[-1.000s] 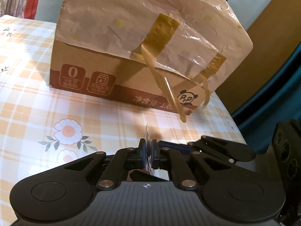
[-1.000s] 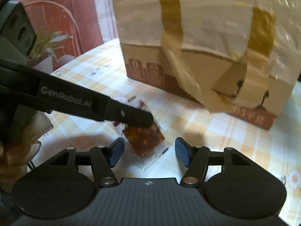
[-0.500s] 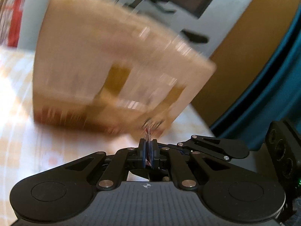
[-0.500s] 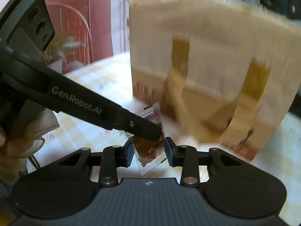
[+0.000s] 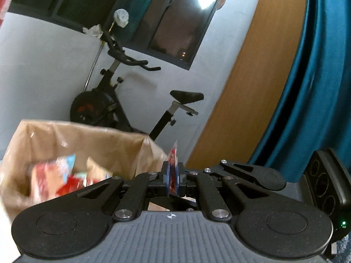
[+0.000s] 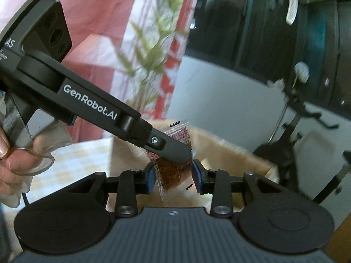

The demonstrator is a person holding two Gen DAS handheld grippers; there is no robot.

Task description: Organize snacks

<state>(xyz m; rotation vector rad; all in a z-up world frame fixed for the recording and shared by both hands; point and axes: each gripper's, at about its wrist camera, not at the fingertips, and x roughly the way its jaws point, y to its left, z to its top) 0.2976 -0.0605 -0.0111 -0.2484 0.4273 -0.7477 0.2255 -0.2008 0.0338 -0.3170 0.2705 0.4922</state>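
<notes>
Left gripper: fingers pressed together on a thin snack packet, seen edge-on in the left wrist view, red and clear, its top corner sticking up above the pads.

Right wrist view shows the same packet flat-on: clear sachet with serrated ends, dark reddish-brown contents, printed grid pattern. The left gripper's finger comes in from the upper left and lies across the packet's upper half. Right gripper: fingers narrowed onto the packet's two side edges, blue pads touching the wrapper left and right. So both grippers have hold of the one packet, which hangs in the air, clear of the worktop.

Below and beyond the packet: the open top of a cardboard box lined with a crinkled tan bag. Inside, on the left, blurred red, white and pale blue snack packs. In the right wrist view the box rim sits just behind the held packet.

A hand grips the left gripper's handle at the near left edge of the right wrist view. A patch of checked yellow-and-white tablecloth on the worktop shows left of the box.

Background: black exercise bike against a pale wall, dark window above, teal curtain on the right, wooden panel beside it. Green plant fronds and pink fabric far left in the right wrist view, motion-blurred.
</notes>
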